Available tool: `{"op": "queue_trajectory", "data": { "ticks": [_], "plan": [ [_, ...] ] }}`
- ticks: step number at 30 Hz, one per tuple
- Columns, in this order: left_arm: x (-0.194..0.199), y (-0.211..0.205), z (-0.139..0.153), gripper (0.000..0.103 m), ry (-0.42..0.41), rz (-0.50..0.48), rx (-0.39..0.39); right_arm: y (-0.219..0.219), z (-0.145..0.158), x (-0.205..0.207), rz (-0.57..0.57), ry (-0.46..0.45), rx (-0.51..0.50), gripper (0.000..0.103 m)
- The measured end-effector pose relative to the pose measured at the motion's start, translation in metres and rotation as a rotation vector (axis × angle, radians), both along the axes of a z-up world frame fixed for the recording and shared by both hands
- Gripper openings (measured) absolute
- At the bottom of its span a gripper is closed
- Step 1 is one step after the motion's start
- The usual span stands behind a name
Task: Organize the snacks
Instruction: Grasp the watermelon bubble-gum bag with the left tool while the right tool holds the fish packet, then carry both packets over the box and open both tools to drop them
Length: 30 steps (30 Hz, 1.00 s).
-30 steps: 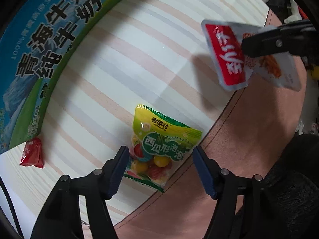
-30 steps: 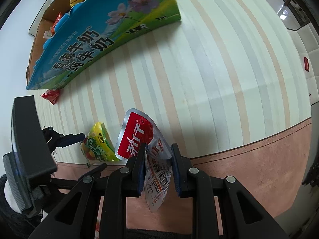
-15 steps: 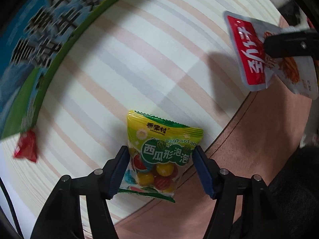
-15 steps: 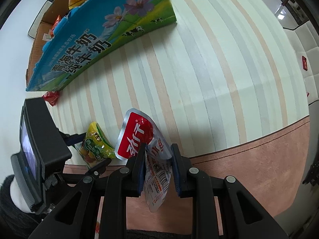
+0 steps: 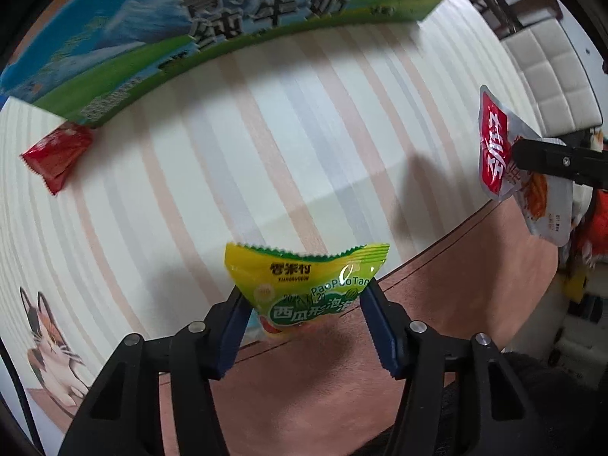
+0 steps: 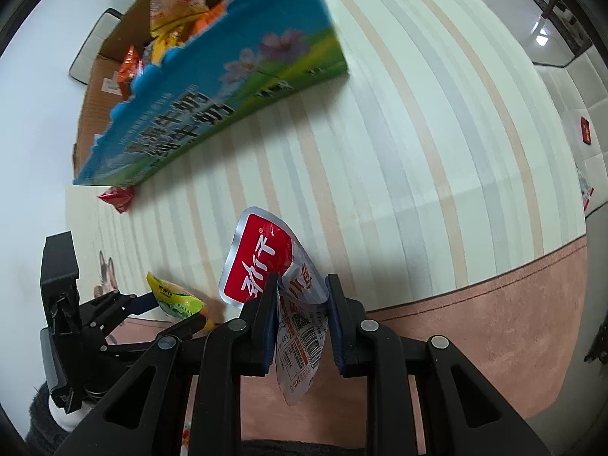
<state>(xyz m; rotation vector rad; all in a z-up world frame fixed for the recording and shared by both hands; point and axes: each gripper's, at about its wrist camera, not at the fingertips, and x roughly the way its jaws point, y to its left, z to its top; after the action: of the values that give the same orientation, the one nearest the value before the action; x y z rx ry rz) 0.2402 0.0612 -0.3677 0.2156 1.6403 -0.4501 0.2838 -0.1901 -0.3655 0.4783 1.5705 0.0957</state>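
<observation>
A yellow-green candy bag (image 5: 307,277) sits pinched between the blue pads of my left gripper (image 5: 304,304), whose jaws are closing; the bag's top edge bows and it hangs just above the striped mat (image 5: 266,133). The right wrist view shows the same bag (image 6: 174,296) at the lower left. My right gripper (image 6: 300,304) is shut on a red-and-silver pouch (image 6: 262,262), held up off the mat. That pouch (image 5: 494,152) also shows at the right of the left wrist view. A small red packet (image 5: 57,155) lies beside the blue-green milk carton box (image 5: 190,38).
The open box (image 6: 228,87) holds several snack packs (image 6: 171,30) and stands at the far side of the mat. The mat has a pink border (image 5: 437,285) near me and a cat print (image 5: 49,342) at the left. A white padded seat (image 5: 543,76) is far right.
My left gripper came down around the candy bag, closed on it and rolled, so the box now spans the top of its view. The right gripper rose a little with the pouch.
</observation>
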Motion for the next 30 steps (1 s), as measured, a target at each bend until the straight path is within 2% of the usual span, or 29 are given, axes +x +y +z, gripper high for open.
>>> {"op": "queue_trajectory", "data": {
  "ticks": [4,7,11,14,17,18,21,25,30],
  "plan": [
    [0.014,-0.001,-0.008,0.056,-0.002,0.040,0.003,0.003,0.004,0.005,0.012,-0.009,0.000,0.025],
    [0.017,0.005,-0.020,0.056,0.040,0.064,0.035,0.005,0.003,0.007,0.013,-0.006,-0.001,0.025],
    [0.015,0.005,-0.034,0.058,0.058,0.036,0.068,0.005,0.002,0.006,0.004,0.000,0.004,0.025],
    [0.007,0.000,-0.043,0.065,0.085,0.020,0.083,0.008,-0.001,0.005,0.001,0.003,0.004,0.025],
    [-0.017,-0.011,-0.058,0.064,0.101,0.018,0.102,0.006,-0.002,0.005,-0.006,0.007,0.008,0.025],
    [-0.020,-0.011,-0.059,0.060,0.093,0.030,0.097,0.006,-0.003,0.005,-0.006,0.007,0.009,0.025],
    [-0.033,-0.002,-0.053,0.049,0.091,0.077,0.060,0.006,-0.002,0.005,-0.010,0.001,0.011,0.025],
    [-0.043,0.009,-0.043,0.048,0.065,0.130,0.040,0.004,0.002,0.004,-0.011,-0.012,0.014,0.025],
    [-0.053,0.022,-0.016,0.048,0.026,0.211,-0.032,0.000,0.015,0.004,-0.013,-0.041,0.023,0.025]
  ]
}}
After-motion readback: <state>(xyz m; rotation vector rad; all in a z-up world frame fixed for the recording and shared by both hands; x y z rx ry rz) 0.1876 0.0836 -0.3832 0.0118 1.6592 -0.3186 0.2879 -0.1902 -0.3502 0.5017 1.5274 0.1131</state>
